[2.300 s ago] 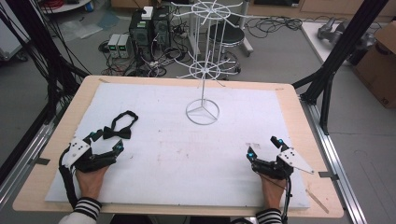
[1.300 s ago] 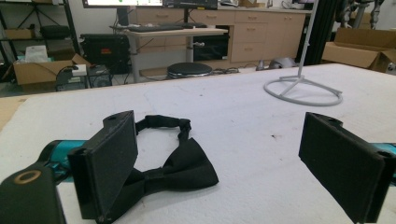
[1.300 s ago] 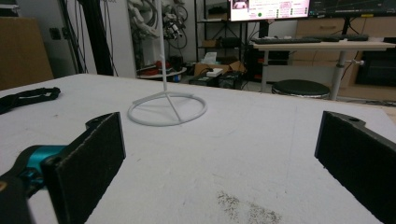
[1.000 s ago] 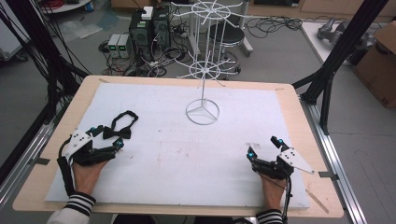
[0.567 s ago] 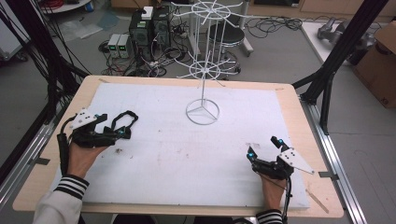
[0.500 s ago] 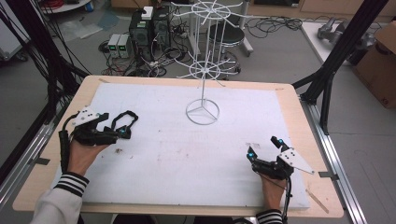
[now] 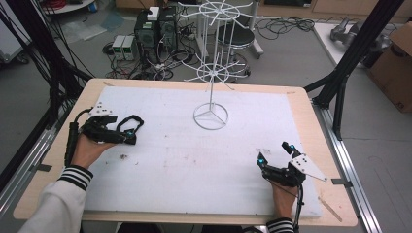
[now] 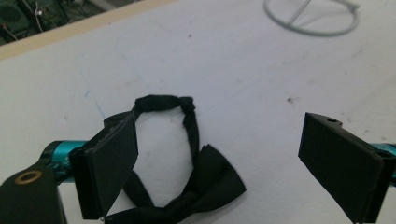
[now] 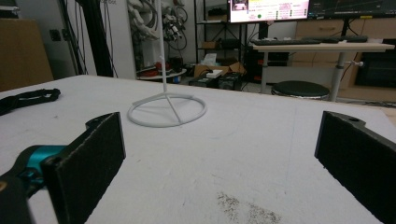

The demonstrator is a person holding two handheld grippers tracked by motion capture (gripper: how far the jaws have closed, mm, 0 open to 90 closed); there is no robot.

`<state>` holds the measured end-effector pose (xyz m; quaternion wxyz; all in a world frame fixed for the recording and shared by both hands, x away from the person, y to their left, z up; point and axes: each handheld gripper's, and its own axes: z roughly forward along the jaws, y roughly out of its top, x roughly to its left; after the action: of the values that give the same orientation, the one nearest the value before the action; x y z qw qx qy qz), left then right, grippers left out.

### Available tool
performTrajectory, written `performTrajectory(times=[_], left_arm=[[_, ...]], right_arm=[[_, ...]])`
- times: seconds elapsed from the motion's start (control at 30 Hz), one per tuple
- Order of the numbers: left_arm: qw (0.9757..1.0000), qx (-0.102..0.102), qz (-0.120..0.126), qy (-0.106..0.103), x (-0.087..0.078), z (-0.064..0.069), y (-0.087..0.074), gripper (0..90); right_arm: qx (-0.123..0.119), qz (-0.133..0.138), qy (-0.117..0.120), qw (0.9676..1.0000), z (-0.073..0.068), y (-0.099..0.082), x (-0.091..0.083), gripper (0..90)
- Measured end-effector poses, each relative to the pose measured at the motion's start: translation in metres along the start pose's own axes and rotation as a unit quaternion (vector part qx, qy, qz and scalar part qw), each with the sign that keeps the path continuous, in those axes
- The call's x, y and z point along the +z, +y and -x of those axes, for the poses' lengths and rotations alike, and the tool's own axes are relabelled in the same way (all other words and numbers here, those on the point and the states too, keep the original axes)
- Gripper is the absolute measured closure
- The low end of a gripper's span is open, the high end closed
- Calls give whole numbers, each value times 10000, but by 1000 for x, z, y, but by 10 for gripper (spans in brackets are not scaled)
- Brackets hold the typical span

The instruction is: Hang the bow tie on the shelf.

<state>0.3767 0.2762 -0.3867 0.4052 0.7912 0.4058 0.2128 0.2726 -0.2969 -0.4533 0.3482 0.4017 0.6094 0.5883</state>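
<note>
A black bow tie (image 8: 208, 184) with its strap loop (image 8: 161, 102) lies flat on the white board at the left. My left gripper (image 8: 222, 140) is open just above it. The tie's knot end sits between the two jaws, nearer the left one, and no pad touches the cloth. From above, the left gripper (image 7: 127, 136) points right over the bow tie (image 7: 134, 121). My right gripper (image 7: 273, 153) rests open at the front right with nothing between its jaws. In the right gripper view the gap of the right gripper (image 9: 219, 154) faces the white wire rack (image 9: 163, 70).
The wire rack (image 7: 211, 92) stands on a ring base at the middle back of the white board (image 7: 194, 165), with two spoked tiers above. The wooden table rim (image 7: 335, 160) borders the board. Computers, cables and a stool stand on the floor beyond.
My left gripper has moved from the front left away from the person, up to the bow tie, and now straddles it. The right gripper has stayed still.
</note>
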Motion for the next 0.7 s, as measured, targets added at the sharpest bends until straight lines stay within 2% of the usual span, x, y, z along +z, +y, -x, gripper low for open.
performTrajectory(times=[0.03, 0.07, 0.1, 0.17, 0.3, 0.33, 0.37, 0.43, 0.53, 0.63, 0.7], left_arm=[[9999, -54, -134, 56, 2, -6, 1, 123], [9998, -144, -120, 84, 4, -9, 0, 124], [9995, -200, -233, 106, 4, -12, 0, 131], [9992, -213, -305, 144, 6, -14, 0, 148], [9973, -267, -633, 256, 13, -22, 0, 182], [9973, -267, -633, 256, 13, -22, 0, 186], [9958, -330, -778, 357, 15, -26, 0, 199], [9943, -370, -909, 426, 16, -30, 0, 214], [9919, -427, -1102, 468, 19, -34, 1, 255], [9911, -496, -1135, 485, 22, -36, 0, 268], [9888, -531, -1301, 511, 26, -37, -2, 312]], right_arm=[[-2, 3, 3, 10000, 0, 0, 0, 7], [-5, 0, -1, 10000, 0, 0, 0, 7], [-9, 8, 4, 10000, 0, 0, 0, 7], [-4, 6, 5, 10000, 0, 0, 0, 7], [6, 14, -22, 10000, 0, 0, 0, 7], [9, 18, -25, 10000, 0, 0, 0, 7], [5, 27, -37, 10000, 0, 0, 0, 7], [26, 28, -44, 10000, 1, 0, 0, 7], [28, 29, -50, 10000, 0, 0, 0, 7], [13, 32, -52, 10000, 0, 0, 0, 7], [0, 35, -68, 10000, 0, 0, 0, 7]])
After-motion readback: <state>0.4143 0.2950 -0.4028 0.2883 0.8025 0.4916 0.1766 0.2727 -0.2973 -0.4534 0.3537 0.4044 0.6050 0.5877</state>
